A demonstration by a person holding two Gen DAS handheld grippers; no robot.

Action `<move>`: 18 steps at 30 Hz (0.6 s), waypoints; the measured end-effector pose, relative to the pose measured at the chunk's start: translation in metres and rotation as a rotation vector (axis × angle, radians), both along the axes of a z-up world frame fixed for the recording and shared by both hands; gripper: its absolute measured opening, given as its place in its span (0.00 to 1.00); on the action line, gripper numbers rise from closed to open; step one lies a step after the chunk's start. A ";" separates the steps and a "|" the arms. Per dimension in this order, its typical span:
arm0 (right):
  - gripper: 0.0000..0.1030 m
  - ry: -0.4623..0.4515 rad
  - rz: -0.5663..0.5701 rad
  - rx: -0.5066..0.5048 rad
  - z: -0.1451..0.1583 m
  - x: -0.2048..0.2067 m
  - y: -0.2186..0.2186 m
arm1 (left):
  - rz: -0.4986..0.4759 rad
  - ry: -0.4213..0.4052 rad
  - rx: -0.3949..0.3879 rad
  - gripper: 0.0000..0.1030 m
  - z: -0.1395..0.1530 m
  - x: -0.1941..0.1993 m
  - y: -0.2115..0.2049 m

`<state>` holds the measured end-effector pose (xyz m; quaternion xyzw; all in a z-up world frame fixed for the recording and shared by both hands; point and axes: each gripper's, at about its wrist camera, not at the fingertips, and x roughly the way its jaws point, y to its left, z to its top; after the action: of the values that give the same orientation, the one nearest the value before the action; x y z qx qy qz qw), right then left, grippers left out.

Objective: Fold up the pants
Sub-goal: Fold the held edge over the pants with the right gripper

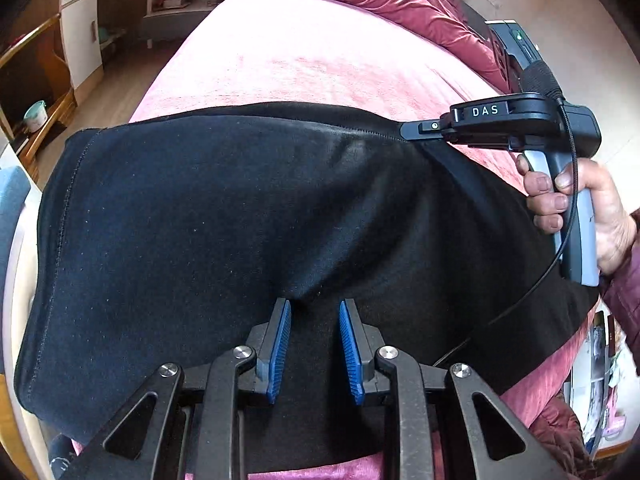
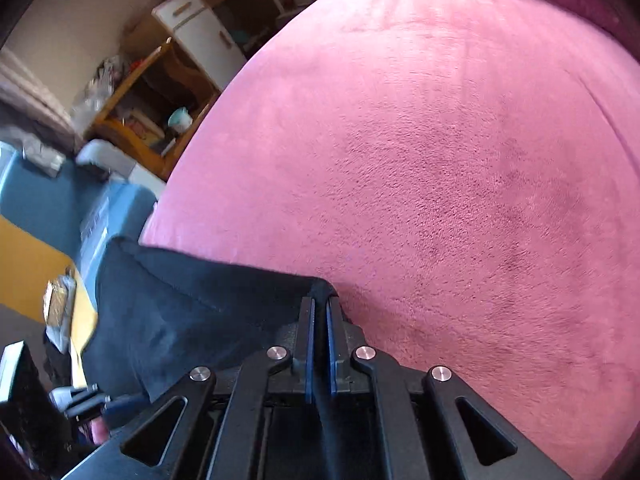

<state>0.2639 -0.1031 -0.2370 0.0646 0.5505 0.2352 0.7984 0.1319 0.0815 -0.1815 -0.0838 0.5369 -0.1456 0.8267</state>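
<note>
Blue-padded fingers of our left gripper [image 1: 314,306] stood a little apart over a raised pucker of the black knit pants [image 1: 208,216]; we could not tell whether the pads pressed it. Those pants lay spread across the near part of the pink plush bedspread [image 1: 304,56], one hemmed end hanging past its edge. Our right gripper [image 2: 320,304], gripped by a hand [image 1: 576,208], had its pads pressed together on the pants' far edge, just above the bedspread.
</note>
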 end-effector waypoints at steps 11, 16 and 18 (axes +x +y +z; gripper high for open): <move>0.18 -0.054 -0.019 0.045 0.051 -0.070 -0.050 | 0.039 -0.062 0.003 0.25 0.022 -0.013 0.015; 0.15 -0.032 0.007 -0.067 0.028 -0.091 -0.043 | 0.066 -0.051 0.020 0.25 0.022 -0.013 0.024; 0.12 -0.066 -0.040 -0.155 0.017 -0.085 -0.037 | 0.072 -0.062 0.036 0.25 0.020 -0.016 0.025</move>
<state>0.1786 -0.1402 -0.2197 0.0058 0.5389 0.1779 0.8234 0.1161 0.1068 -0.1611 -0.0833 0.5103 -0.1087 0.8490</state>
